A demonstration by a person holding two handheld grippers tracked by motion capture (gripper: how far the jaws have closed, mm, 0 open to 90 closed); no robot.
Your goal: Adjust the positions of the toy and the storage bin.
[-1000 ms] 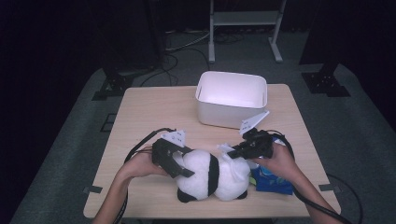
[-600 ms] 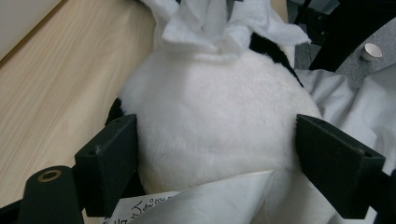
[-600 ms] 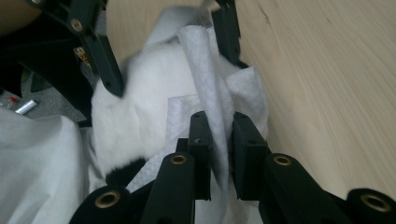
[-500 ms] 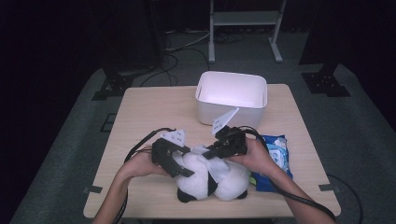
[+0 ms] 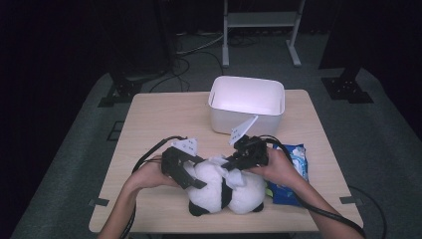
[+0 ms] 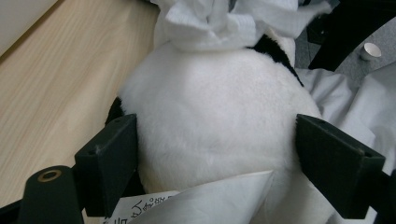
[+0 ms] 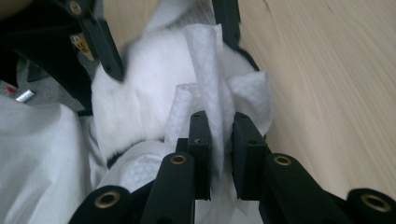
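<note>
Wooden worktop (image 5: 149, 124) carries a white bin (image 5: 247, 103) at the far edge and a plush panda (image 5: 224, 191) near the person. Left gripper (image 6: 217, 163) clamps the panda's round body; right gripper (image 7: 219, 154) pinches a white wipe (image 7: 208, 93) over it.

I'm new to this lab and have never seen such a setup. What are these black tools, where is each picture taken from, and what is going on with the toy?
A person sits at a wooden table and works with a hand-held gripper in each hand, each a clamp with two black jaws. One picture looks down from above; the other two come from cameras riding on each tool. The left hand-held gripper has its jaws on either side of a plush panda, steadying it. The right hand-held gripper pinches a white wipe against the panda. Also on the table: a white bin and a blue wipe pack.
</note>
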